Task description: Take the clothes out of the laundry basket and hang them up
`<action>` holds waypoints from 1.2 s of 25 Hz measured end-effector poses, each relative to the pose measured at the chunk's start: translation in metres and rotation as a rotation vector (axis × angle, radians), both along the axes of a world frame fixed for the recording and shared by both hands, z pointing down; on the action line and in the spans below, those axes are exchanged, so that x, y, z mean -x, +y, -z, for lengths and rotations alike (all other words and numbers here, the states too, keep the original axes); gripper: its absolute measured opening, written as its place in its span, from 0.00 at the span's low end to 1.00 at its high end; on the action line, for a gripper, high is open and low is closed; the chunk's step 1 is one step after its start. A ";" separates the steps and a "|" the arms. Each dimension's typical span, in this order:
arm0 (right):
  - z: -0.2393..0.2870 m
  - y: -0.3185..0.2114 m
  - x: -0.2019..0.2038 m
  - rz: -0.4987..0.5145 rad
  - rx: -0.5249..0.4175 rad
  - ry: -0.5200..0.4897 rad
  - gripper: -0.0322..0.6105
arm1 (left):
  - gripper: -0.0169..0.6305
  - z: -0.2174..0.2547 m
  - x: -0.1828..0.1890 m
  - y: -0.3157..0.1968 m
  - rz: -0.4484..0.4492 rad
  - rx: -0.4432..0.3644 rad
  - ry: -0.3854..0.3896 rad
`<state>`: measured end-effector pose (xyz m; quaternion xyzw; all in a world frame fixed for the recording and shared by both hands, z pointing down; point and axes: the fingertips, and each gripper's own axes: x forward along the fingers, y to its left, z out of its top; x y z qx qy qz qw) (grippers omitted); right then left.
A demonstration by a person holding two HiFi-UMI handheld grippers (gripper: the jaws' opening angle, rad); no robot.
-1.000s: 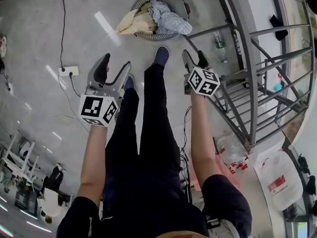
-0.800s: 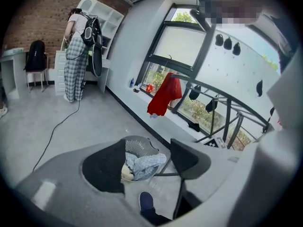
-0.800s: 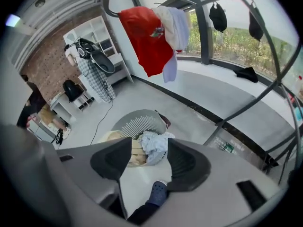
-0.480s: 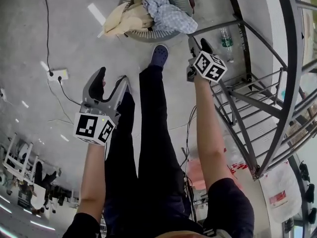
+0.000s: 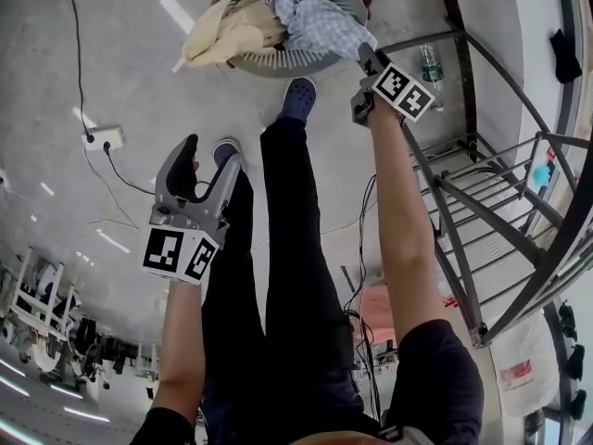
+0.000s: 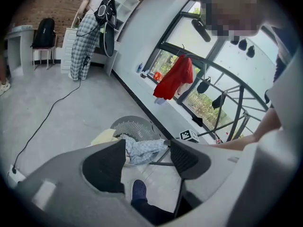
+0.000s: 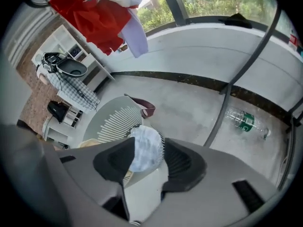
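The right gripper (image 5: 368,57) reaches down to the near rim of the laundry basket (image 5: 271,63) on the floor, beside the foot of the metal drying rack (image 5: 460,165). Its jaws have just been closing and stand partly apart, with a fold of the pale blue checked garment (image 5: 317,21) showing between them in the right gripper view. I cannot see the pads pressing on it yet, so I judge the grip not made. That garment lies on top of the pile and spills over the basket's edge, next to a beige garment (image 5: 222,33). The left gripper (image 5: 211,152) hangs open and empty in the air by the person's leg, well apart from the basket.

The step in hand looks like the first pick-up. To do it well, push the jaws deeper so a thick bunch of cloth sits between the pads, not only a thin edge. Keep the tips clear of the slatted rim, or they may catch the basket itself. Close fully, then lift straight up so the garment comes free of the beige one. The left gripper can then take a second corner for spreading it on the rack.
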<state>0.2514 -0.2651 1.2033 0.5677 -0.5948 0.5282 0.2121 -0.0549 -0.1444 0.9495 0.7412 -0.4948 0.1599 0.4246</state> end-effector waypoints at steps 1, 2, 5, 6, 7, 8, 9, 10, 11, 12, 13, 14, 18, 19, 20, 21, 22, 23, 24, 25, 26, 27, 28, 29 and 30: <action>-0.002 -0.001 0.000 -0.008 0.009 -0.002 0.27 | 0.48 0.000 0.001 -0.004 0.004 0.000 0.001; -0.003 -0.002 0.000 -0.006 0.014 0.004 0.09 | 0.48 0.001 0.002 -0.008 0.012 -0.001 0.002; -0.001 -0.006 0.004 0.044 0.007 0.036 0.09 | 0.48 0.003 0.007 -0.015 0.052 0.001 0.012; 0.001 -0.007 0.004 0.059 0.005 0.046 0.09 | 0.48 0.003 0.008 -0.015 0.062 0.005 0.015; 0.003 -0.008 0.005 0.067 0.002 0.050 0.09 | 0.48 0.004 0.008 -0.015 0.067 0.008 0.018; 0.006 -0.008 0.006 0.072 -0.002 0.051 0.09 | 0.48 0.004 0.007 -0.014 0.067 0.011 0.020; 0.010 -0.009 0.006 0.077 -0.011 0.054 0.09 | 0.48 0.005 0.006 -0.013 0.063 0.013 0.021; 0.015 -0.010 0.007 0.090 -0.025 0.063 0.09 | 0.48 0.006 0.005 -0.011 0.058 0.014 0.022; 0.022 -0.010 0.009 0.112 -0.045 0.076 0.09 | 0.48 0.008 0.003 -0.009 0.053 0.015 0.022; 0.031 -0.011 0.012 0.144 -0.069 0.092 0.09 | 0.48 0.010 0.002 -0.009 0.048 0.014 0.023; 0.042 -0.010 0.016 0.183 -0.096 0.111 0.09 | 0.48 0.014 0.002 -0.008 0.043 0.013 0.024; 0.056 -0.010 0.021 0.225 -0.126 0.133 0.08 | 0.48 0.018 0.002 -0.008 0.039 0.011 0.025; 0.127 -0.006 0.042 0.374 -0.266 0.221 0.08 | 0.48 0.032 0.006 -0.007 0.007 -0.006 0.023; 0.146 -0.003 0.050 0.412 -0.301 0.235 0.08 | 0.48 0.035 0.007 -0.007 -0.008 -0.010 0.019; 0.166 0.002 0.059 0.458 -0.332 0.247 0.08 | 0.48 0.040 0.009 -0.007 -0.022 -0.014 0.017; 0.187 0.009 0.067 0.510 -0.359 0.261 0.08 | 0.48 0.046 0.009 -0.007 -0.034 -0.017 0.019; 0.210 0.015 0.076 0.563 -0.384 0.274 0.08 | 0.48 0.053 0.010 -0.007 -0.046 -0.021 0.020; 0.232 0.019 0.084 0.613 -0.411 0.288 0.08 | 0.48 0.060 0.010 -0.008 -0.057 -0.027 0.020; 0.254 0.023 0.093 0.658 -0.439 0.302 0.08 | 0.48 0.067 0.010 -0.011 -0.069 -0.034 0.017; 0.275 0.025 0.101 0.699 -0.470 0.318 0.08 | 0.48 0.074 0.011 -0.014 -0.082 -0.045 0.013; 0.295 0.027 0.108 0.735 -0.501 0.338 0.08 | 0.48 0.083 0.011 -0.018 -0.095 -0.059 0.013; 0.314 0.030 0.113 0.763 -0.527 0.354 0.08 | 0.48 0.093 0.011 -0.021 -0.107 -0.073 0.016; 0.332 0.034 0.118 0.782 -0.549 0.363 0.08 | 0.48 0.103 0.012 -0.023 -0.117 -0.086 0.019; 0.350 0.039 0.122 0.796 -0.566 0.364 0.08 | 0.48 0.115 0.013 -0.022 -0.125 -0.095 0.023; 0.368 0.044 0.126 0.807 -0.581 0.362 0.08 | 0.48 0.127 0.014 -0.020 -0.132 -0.103 0.026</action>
